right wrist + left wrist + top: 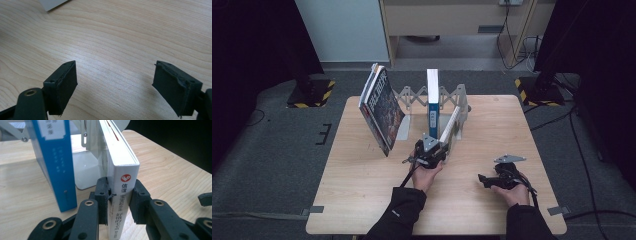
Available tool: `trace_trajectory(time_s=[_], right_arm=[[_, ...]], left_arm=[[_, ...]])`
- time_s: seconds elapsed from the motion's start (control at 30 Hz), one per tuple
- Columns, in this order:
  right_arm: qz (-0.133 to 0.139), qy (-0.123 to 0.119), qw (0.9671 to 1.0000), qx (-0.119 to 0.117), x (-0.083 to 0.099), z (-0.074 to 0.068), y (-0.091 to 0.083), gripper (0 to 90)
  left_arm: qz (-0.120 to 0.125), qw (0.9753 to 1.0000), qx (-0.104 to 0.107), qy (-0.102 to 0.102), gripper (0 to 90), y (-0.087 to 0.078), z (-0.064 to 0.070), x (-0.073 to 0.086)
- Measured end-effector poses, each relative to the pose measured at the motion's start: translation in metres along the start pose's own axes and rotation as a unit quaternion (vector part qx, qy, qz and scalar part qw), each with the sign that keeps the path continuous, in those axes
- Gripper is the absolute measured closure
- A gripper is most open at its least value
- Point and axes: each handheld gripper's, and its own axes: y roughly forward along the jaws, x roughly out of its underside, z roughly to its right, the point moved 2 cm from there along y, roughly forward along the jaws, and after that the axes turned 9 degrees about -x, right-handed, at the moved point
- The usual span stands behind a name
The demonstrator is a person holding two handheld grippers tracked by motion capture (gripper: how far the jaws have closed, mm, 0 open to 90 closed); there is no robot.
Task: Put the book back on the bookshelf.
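Note:
A white book with a red heart mark on its spine leans to the right in a metal book rack. My left gripper is shut on the lower end of its spine, one jaw on each side. From above, the left gripper sits at the front of the white book. A blue-spined book stands upright just left of it, also blue-spined book. My right gripper rests low at the table's right, and the right gripper is open with only bare wood between its jaws.
Dark-covered magazines lean steeply at the rack's left end. The rack's white base plate lies behind the books. The wooden table has edges near both forearms. Black stands and cables sit on the floor around it.

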Motion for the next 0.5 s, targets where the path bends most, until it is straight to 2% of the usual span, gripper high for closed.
trace_trajectory(time_s=[0.03, 0.13, 0.2, 0.33, 0.5], right_arm=[[0.001, 0.0, 1.0, 0.001, 0.0, 0.0, 0.0, 19.2], [0.001, -0.001, 1.0, 0.0, 0.0, 0.0, 0.0, 19.2], [0.002, 0.0, 1.0, -0.001, 0.0, 0.0, 0.0, 19.2], [0.003, 0.002, 1.0, -0.002, -0.001, 0.0, -0.001, 19.2], [0.005, 0.002, 1.0, -0.003, -0.001, 0.0, -0.001, 19.2]], left_arm=[[-0.002, 1.0, -0.001, 0.003, 70.0, 0.002, 0.001, -0.001], [-0.003, 1.0, 0.006, -0.007, 68.6, 0.008, 0.004, -0.003], [-0.003, 0.9999, 0.009, -0.007, 67.5, 0.011, 0.005, -0.004], [0.006, 0.9999, 0.014, -0.005, 65.9, 0.019, 0.009, -0.005], [-0.002, 0.9998, 0.016, 0.012, 64.1, 0.027, 0.012, -0.011]])
